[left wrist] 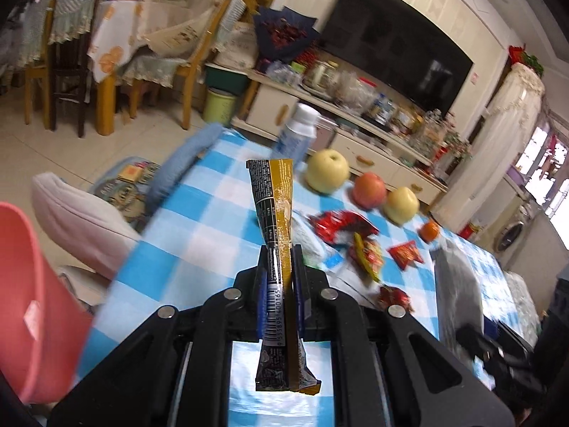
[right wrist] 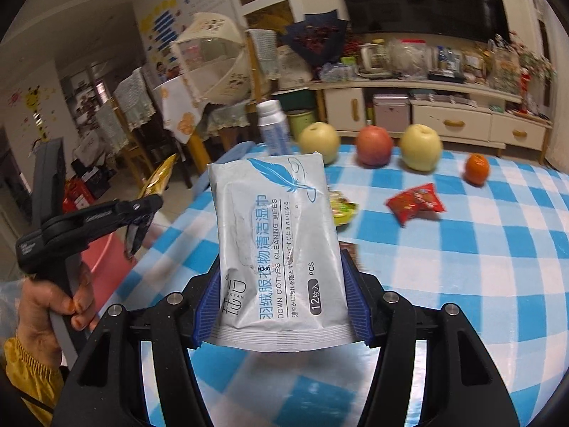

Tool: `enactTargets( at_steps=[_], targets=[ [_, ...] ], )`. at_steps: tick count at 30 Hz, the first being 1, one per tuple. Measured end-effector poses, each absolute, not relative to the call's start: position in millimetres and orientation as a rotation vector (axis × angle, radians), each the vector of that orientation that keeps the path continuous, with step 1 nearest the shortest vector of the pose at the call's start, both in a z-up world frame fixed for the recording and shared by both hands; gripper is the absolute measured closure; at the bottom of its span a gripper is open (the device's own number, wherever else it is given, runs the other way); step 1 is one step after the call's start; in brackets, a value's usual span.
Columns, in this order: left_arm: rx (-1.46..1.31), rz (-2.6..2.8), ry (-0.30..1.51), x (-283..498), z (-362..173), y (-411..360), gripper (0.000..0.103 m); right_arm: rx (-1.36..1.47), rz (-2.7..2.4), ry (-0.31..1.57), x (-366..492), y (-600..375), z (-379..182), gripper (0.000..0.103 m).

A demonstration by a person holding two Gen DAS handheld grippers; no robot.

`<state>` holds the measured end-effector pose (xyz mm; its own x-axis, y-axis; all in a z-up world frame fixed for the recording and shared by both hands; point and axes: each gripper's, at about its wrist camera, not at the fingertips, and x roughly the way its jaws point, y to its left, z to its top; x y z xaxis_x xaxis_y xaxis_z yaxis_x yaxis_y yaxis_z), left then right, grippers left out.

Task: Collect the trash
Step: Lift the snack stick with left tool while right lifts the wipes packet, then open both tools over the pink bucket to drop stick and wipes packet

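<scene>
bare checked cloth (right wrist: 462, 267) lies open at 4 o'clock — fruit row (right wrist: 377, 144) and bottle (right wrist: 274, 128) block 12 o'clock.

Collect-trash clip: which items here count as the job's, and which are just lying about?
Job items:
black-and-gold sachet, clamped in left gripper
wipes pack, clamped in right gripper
red wrappers
pink bin

Lying about:
three apples
orange
white bottle

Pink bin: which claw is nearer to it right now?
Left. The left claw, shut on the gold-black wrapper, sits just beside the pink bin at the table's edge. The right claw, gripping the wipes pack, is farther over the table.
</scene>
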<state>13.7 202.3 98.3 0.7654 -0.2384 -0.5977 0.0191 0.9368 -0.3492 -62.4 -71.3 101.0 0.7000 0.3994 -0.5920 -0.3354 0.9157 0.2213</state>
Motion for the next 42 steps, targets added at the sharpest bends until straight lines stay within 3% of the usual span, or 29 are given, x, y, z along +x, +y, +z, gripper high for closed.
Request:
enactTargets(
  at_steps=[29, 35, 37, 38, 39, 42],
  targets=[
    [-0.556, 0.323, 0.576, -64.7, 121.5, 410.4, 0.090, -0.186, 0.829, 0.674, -77.0, 209.0, 113.2, 0.041],
    [-0.581, 0.420, 0.564, -78.4, 122.2, 436.9, 0.088, -0.237, 0.867, 0.653, -75.1, 247.3, 103.4, 0.033],
    [-0.590, 0.453, 0.567, -80.5, 120.8, 442.8, 0.072, -0.269, 0.870, 0.661, -75.3, 256.9, 97.1, 0.027],
    [-0.588, 0.474, 0.565, -81.4, 121.1, 444.7, 0.052, -0.285, 0.847, 0.652, -75.6, 258.2, 94.3, 0.021],
    [-0.579, 0.489, 0.561, -82.1, 121.8, 445.1, 0.039, -0.289, 0.829, 0.647, -75.6, 256.6, 92.0, 0.018],
    [-0.557, 0.506, 0.545, -83.4, 123.4, 445.1, 0.031, -0.256, 0.804, 0.650, -75.4, 243.0, 89.4, 0.014]
  ],
)
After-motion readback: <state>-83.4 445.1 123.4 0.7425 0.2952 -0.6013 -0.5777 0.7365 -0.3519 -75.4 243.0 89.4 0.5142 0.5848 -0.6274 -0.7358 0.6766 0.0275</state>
